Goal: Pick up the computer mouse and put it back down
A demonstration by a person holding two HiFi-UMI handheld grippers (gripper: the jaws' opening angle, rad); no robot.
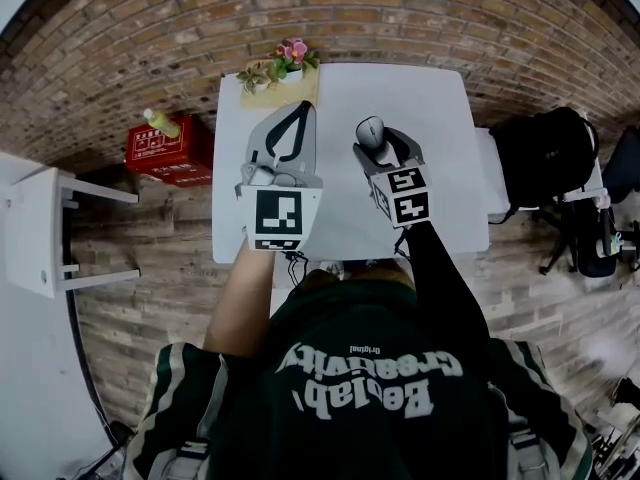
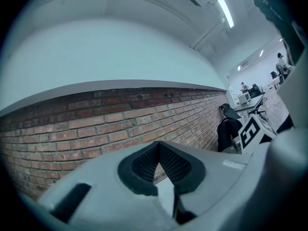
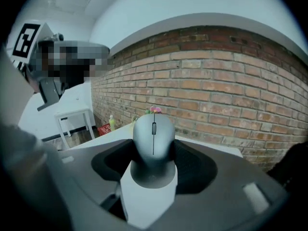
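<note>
Head view: I note potted flowers (image 1: 285, 66) at the far edge of the white table (image 1: 440, 168); a red box (image 1: 168, 148) bearing a bottle (image 1: 162, 122) stands on the floor to the left; a black bag (image 1: 545, 153) lies to the right. The right gripper (image 1: 375, 140) stands partly spread, pinching the computer mouse (image 3: 153, 138) by its sides over the tabletop; contact with the surface I cannot tell. The left gripper (image 1: 301, 108) has its tips pressed together, holding nothing.

- An open-plan office or lab: a white counter (image 1: 440, 168) set against a bare brick wall (image 1: 400, 18).
- A black office chair (image 2: 228, 126) stands beside it.
- Farther desks (image 2: 251, 99) stand under ceiling strip lights (image 2: 224, 11).
</note>
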